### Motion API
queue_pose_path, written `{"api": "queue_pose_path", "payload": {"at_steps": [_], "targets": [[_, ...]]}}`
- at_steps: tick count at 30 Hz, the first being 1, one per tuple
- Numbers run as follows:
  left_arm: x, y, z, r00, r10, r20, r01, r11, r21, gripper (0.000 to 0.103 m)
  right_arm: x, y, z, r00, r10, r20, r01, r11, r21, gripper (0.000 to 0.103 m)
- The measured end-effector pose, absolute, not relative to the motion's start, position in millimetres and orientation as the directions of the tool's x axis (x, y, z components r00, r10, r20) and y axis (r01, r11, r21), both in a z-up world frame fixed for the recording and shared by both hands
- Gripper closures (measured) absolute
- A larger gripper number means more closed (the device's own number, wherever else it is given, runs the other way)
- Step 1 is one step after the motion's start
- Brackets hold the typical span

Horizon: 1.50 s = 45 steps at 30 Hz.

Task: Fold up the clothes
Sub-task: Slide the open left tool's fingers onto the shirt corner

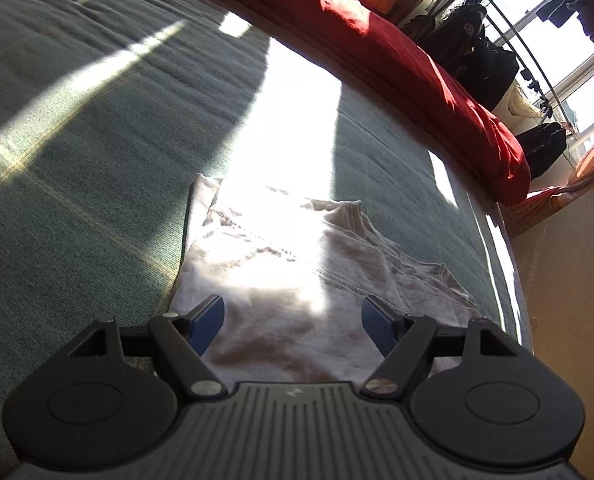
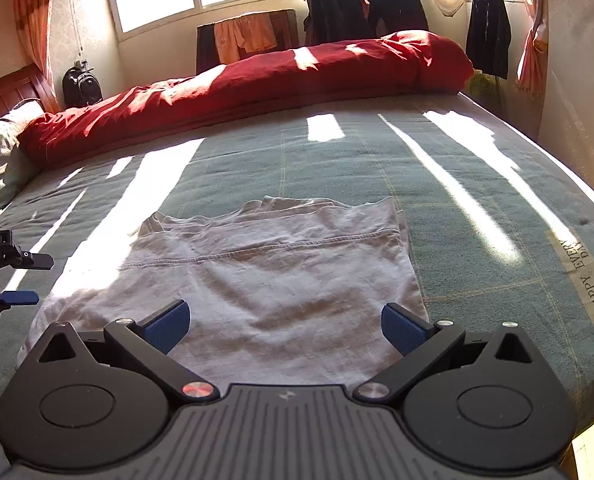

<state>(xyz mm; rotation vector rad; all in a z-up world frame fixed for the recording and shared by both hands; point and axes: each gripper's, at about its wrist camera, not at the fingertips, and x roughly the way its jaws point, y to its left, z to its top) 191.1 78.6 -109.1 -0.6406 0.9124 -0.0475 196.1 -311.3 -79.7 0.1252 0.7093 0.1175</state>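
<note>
Beside bed edge (image 2: 557,184), folded shirt (image 2: 257,272); bare bedspread (image 2: 337,160) beyond.

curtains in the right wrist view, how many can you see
2: one orange curtain at the window's left edge, another curtain at its right edge.

One white garment (image 2: 257,280) lies on one bed (image 2: 477,216), with one red duvet (image 2: 257,80) behind. Two grippers (image 2: 285,326) (image 1: 293,326) show (four blue pads in all).
</note>
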Motion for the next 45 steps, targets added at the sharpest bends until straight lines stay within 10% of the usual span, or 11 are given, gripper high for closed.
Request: {"api": "queue_pose_path", "payload": {"at_steps": [16,23,45], "targets": [[226.3,120.7,-108.0,0.61,-0.295,-0.735,-0.213,0.833,-0.51,0.028,225.7,-308.3,-104.2,0.705,0.151,-0.693,-0.061,0.986,0.153,0.0],[242.8,151.9,-136.6,0.569,-0.359,-0.74,-0.246,0.785,-0.569,0.05,237.4,-292.7,-109.3,0.688,0.172,-0.705,-0.095,0.984,0.148,0.0],[284.0,167.9,-180.7,0.569,-0.515,-0.641,-0.202,0.668,-0.716,0.051,261.5,-265.0,-126.0,0.636,0.175,-0.752,-0.13,0.984,0.118,0.0]]}}
